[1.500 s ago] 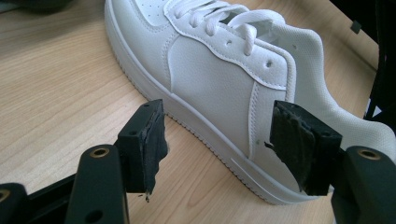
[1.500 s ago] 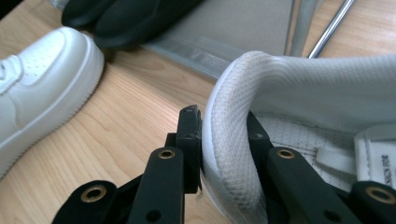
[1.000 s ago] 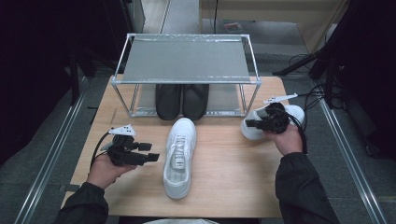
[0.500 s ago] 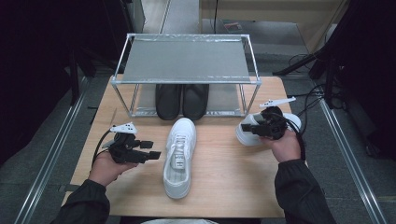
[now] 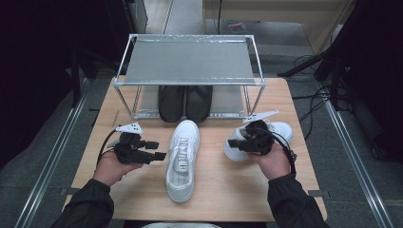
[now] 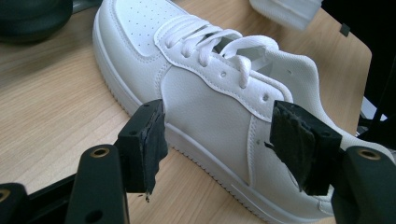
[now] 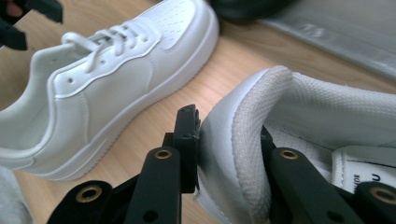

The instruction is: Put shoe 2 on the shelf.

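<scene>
A white sneaker lies in the middle of the wooden table, toe pointing toward the rack. My left gripper hovers just left of it, open. In the left gripper view the sneaker's side lies just beyond my open left gripper, untouched by the pads. A second white sneaker is at the right, and my right gripper is shut on its heel. In the right gripper view, my right gripper pinches the padded heel collar, one jaw outside the shoe and one inside.
A metal-framed rack with a grey top shelf stands at the back of the table. A pair of black shoes sits beneath it. Cables trail off the table's right side. The person's dark sleeves come in from the bottom.
The right gripper has carried the second sneaker leftward and nearer the person, closer to the middle sneaker. The left gripper has stayed where it was.
</scene>
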Tool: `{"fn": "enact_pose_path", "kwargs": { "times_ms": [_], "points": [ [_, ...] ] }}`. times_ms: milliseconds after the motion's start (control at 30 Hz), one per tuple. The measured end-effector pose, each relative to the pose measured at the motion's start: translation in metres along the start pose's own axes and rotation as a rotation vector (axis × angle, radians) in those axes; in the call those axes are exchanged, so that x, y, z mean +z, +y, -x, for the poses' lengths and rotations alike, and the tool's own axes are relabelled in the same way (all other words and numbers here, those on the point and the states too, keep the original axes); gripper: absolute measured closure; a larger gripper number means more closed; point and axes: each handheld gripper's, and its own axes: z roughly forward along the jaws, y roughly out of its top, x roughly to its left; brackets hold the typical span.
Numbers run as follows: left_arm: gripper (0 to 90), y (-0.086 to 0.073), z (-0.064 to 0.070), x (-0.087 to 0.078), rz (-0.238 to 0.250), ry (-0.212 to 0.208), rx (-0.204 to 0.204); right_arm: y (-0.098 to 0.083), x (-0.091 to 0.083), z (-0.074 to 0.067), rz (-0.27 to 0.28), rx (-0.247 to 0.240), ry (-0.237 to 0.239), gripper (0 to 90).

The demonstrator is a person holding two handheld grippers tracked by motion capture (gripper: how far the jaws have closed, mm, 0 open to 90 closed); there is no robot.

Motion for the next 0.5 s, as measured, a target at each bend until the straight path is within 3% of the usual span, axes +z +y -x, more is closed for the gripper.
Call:
{"fn": "enact_pose_path", "kwargs": {
  "times_ms": [500],
  "points": [
    [36.0, 0.005, -0.001, 0.004, -0.005, -0.009, 0.006, -0.008, 0.032, -0.033, -0.038, 0.003, 0.074, 76.8]
  ]
}}
